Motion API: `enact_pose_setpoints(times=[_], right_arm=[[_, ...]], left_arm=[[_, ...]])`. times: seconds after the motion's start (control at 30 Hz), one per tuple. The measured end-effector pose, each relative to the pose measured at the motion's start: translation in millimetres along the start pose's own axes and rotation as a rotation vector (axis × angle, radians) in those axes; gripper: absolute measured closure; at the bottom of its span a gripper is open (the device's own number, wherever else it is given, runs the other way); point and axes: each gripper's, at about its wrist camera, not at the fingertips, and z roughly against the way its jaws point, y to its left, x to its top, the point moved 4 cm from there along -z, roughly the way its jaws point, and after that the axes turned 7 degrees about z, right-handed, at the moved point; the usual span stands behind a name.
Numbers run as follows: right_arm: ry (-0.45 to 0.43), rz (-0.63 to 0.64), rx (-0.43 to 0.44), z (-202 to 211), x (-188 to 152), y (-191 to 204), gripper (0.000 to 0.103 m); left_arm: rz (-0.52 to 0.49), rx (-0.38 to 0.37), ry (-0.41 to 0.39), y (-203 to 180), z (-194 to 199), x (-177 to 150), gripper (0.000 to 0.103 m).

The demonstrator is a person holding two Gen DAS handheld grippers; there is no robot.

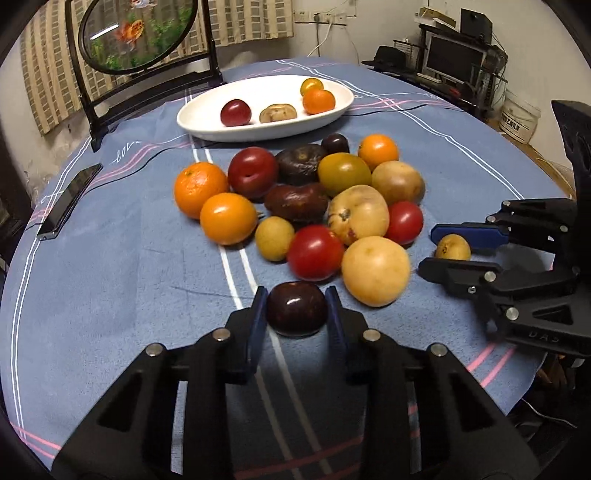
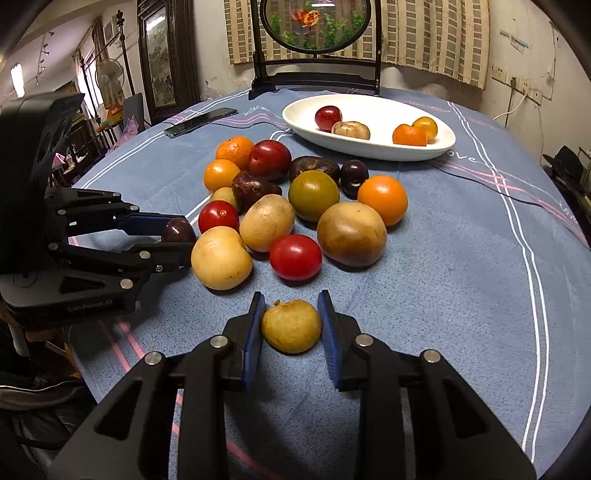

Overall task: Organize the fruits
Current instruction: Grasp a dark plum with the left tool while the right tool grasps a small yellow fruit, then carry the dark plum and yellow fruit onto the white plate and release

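A pile of several fruits point(image 1: 303, 199) lies on the blue tablecloth point(image 1: 110, 280); it also shows in the right wrist view point(image 2: 295, 206). A white oval dish point(image 1: 207, 125) behind it holds several fruits; it also shows in the right wrist view point(image 2: 373, 147). My left gripper point(image 1: 296, 314) has both blue pads against a dark plum point(image 1: 297, 308), seen too in the right wrist view point(image 2: 179, 230). My right gripper point(image 2: 291, 326) brackets a small yellow fruit point(image 2: 291, 326), also seen in the left wrist view point(image 1: 452, 246); its left pad touches, and a thin gap shows at the right pad.
A black phone point(image 1: 68, 201) lies at the table's left edge. A dark wooden stand with a round painted screen point(image 1: 140, 33) stands behind the dish. A black cable point(image 2: 491, 184) runs across the cloth on the right. Shelves and a monitor point(image 1: 454, 55) fill the far right corner.
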Motion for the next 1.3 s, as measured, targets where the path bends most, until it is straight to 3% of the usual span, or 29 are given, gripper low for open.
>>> enact_pose_setpoints(times=[0.2, 0.43, 0.73, 0.87, 1.03, 1.17, 1.3], right_arm=[[-0.003, -0.027, 0.009, 4.7, 0.1, -6.7, 0.073], [-0.082, -0.052, -0.008, 28.3, 20.1, -30.1, 0.073], [-0.259, -0.083, -0.057, 44.1, 103.0, -67.5, 0.073], [-0.280, -0.114, -0.047, 24.5, 139.2, -85.3, 0.073], [-0.234, -0.202, -0.028, -21.4, 170.4, -110.1, 0.073], [-0.178, -0.228, -0.044, -58.6, 177.0, -119.3, 0.073], [-0.157, -0.248, -0.042, -80.0, 171.0, -125.6, 0.073]], left_arm=[[0.025, -0.020, -0.022, 4.5, 7.6, 8.7, 0.071], [0.031, -0.041, -0.109, 13.6, 26.8, 45.5, 0.071], [0.036, -0.025, -0.240, 19.5, 28.0, 136.0, 0.071], [0.063, 0.007, -0.252, 26.7, 8.7, 169.1, 0.071], [0.150, 0.031, -0.187, 48.0, -39.0, 195.5, 0.070], [0.172, 0.070, -0.141, 58.1, -68.7, 203.0, 0.070], [0.196, 0.078, -0.150, 66.7, -79.0, 201.8, 0.070]])
